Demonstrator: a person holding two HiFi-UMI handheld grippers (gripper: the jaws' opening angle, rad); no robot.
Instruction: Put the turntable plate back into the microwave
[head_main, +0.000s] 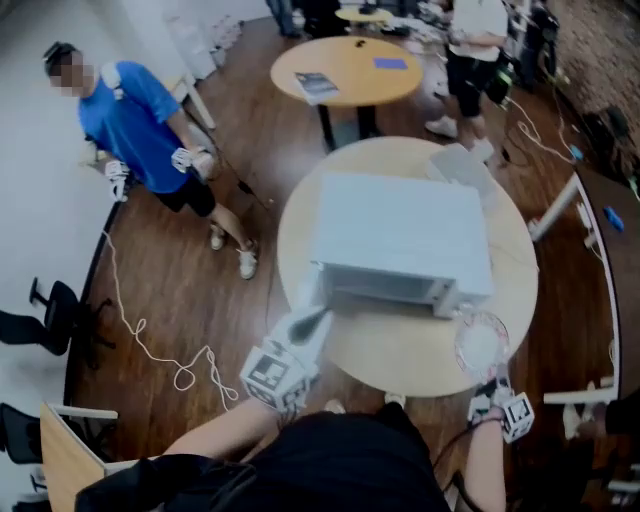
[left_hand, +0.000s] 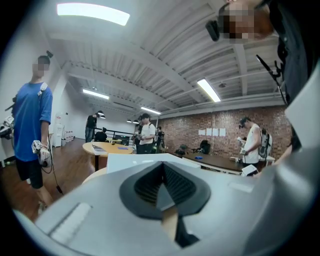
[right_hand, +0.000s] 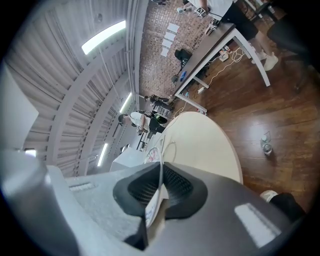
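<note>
The turntable plate (head_main: 482, 340) is being rim-pinched by the right gripper (head_main: 492, 392) beside the microwave (head_main: 400, 235) — left gripper (head_main: 315, 320) being held closed, seemingly empty.

The head camera sits above the person and faces steeply down. It takes in the whole round worktop (head_main: 400, 350), the microwave (head_main: 400, 235), the left tool (head_main: 318, 318) and the right tool (head_main: 490, 385).

The left tool camera rides close behind its tool (left_hand: 162, 172). It faces about level, over the microwave top ahead of the tool, toward a brick wall (left_hand: 220, 125).

The right tool camera, also close behind its tool (right_hand: 159, 187), is rolled sideways. It looks along the glass plate (right_hand: 155, 150) and the worktop beyond.

All three views share the microwave.
</note>
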